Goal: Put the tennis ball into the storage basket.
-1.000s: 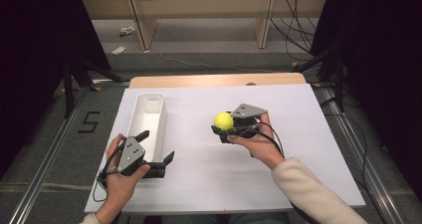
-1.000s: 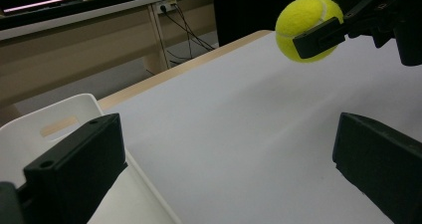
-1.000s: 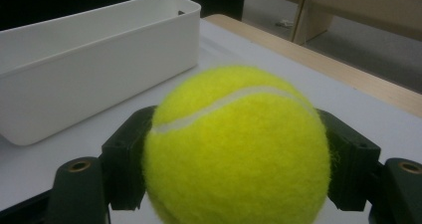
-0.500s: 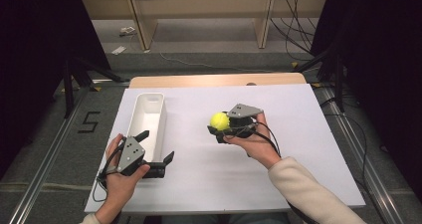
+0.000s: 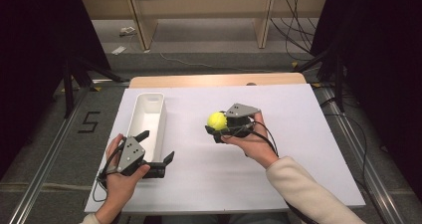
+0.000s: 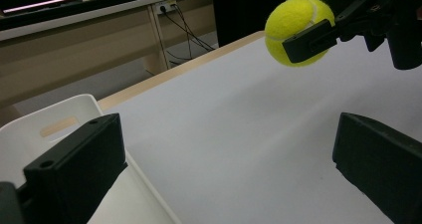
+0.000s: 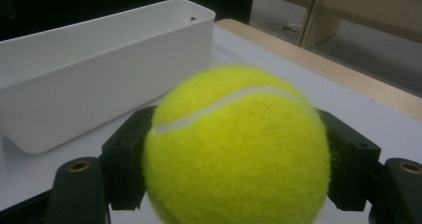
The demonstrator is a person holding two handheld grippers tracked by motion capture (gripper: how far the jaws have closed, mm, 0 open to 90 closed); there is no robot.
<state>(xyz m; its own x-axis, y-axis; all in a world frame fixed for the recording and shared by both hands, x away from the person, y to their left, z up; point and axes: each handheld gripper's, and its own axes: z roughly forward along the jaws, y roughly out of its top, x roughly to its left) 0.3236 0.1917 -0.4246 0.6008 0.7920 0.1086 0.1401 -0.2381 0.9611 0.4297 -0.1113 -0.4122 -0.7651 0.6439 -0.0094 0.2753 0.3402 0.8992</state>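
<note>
Just right of centre in the high view, the right tool [image 5: 219, 127] holds the tennis ball [image 5: 217, 121] pinched between its jaws, lifted clear of the white surface [image 5: 298, 134]. Left of it in the frame lies the white bin [image 5: 149, 115], its long axis running from lower to upper frame. By the bin's lower end the left tool [image 5: 158, 152] rests wide and empty, so the ball-carrying hand likely has to travel leftward

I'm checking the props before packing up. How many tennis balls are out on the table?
1. The tennis ball is held off the table between the fingers of the right gripper, to the right of the white bin. The bin's inside looks empty.
</note>
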